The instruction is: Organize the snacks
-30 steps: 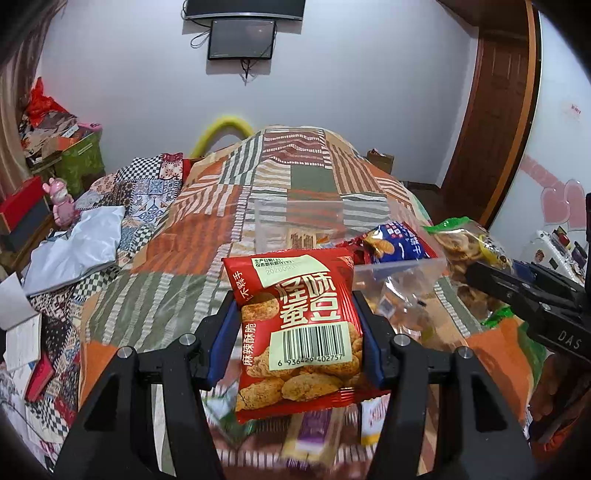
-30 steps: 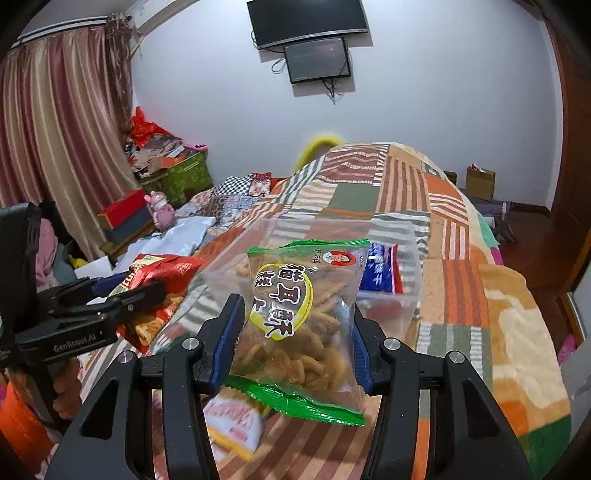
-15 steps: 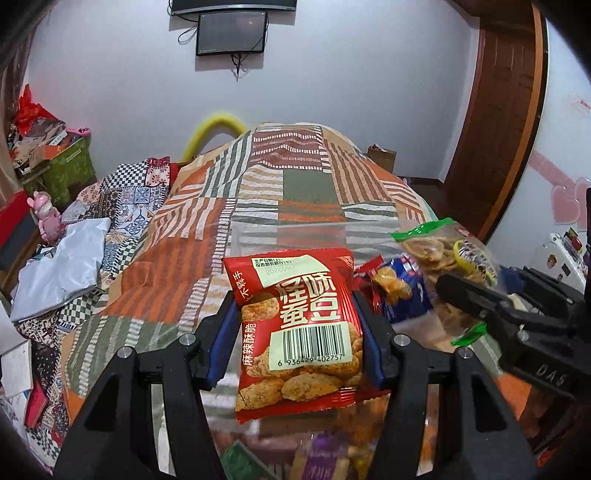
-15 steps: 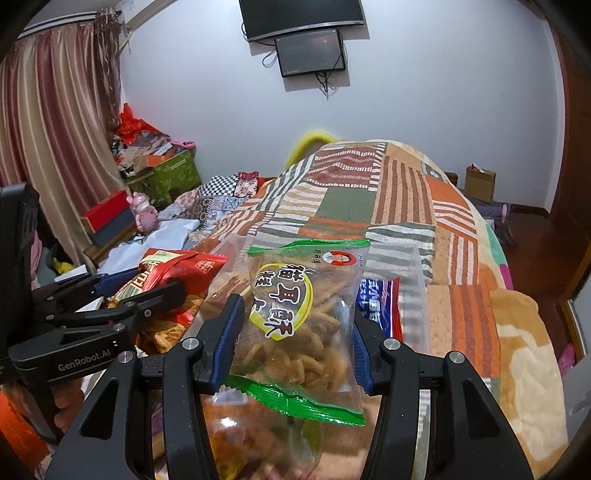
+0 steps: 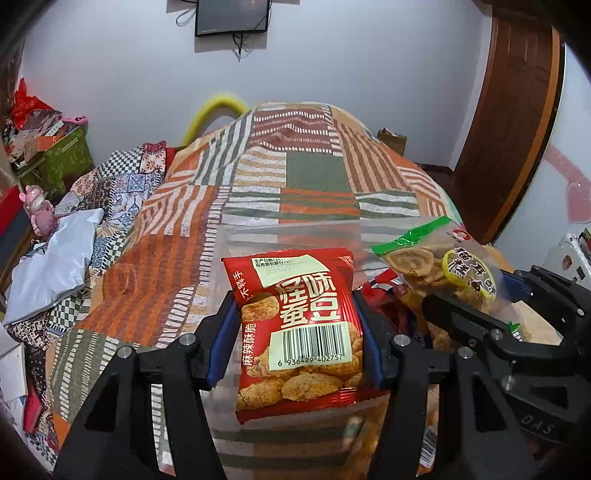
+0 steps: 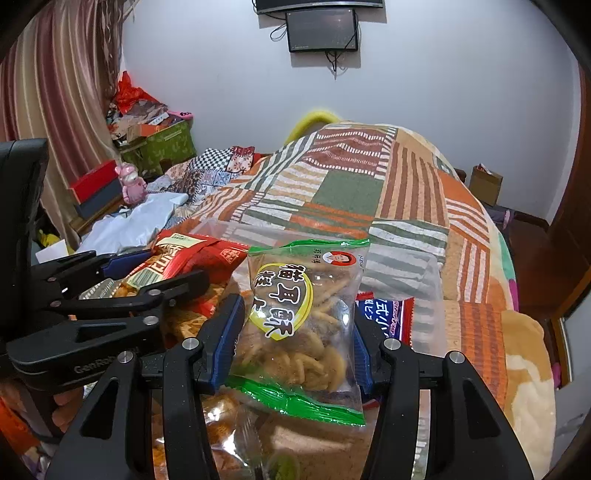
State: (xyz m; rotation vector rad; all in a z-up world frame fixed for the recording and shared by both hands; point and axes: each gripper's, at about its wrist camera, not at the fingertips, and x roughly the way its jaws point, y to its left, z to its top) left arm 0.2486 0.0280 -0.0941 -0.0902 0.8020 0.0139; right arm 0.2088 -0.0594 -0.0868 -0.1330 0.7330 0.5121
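Observation:
My left gripper (image 5: pixel 295 332) is shut on a red snack packet (image 5: pixel 299 328) with a barcode and holds it upright over a clear plastic box (image 5: pixel 280 229) on the bed. My right gripper (image 6: pixel 295 336) is shut on a clear, green-edged bag of fried twists (image 6: pixel 303 314) and holds it over the same box (image 6: pixel 402 266). Each gripper shows in the other's view: the right one (image 5: pixel 476 299) to the right, the left one (image 6: pixel 147 273) to the left. A blue snack packet (image 6: pixel 388 317) lies in the box beside other packets.
The box sits on a patchwork blanket (image 5: pixel 314 177) covering the bed. A white bag (image 5: pixel 55 266), a pink toy (image 5: pixel 38 214) and stacked boxes (image 6: pixel 159 144) lie at the left. A wooden door (image 5: pixel 513 122) stands at the right, and a screen (image 6: pixel 321 35) hangs on the wall.
Both grippers have moved forward with their packets and now hang over the clear box. Their grips have not changed.

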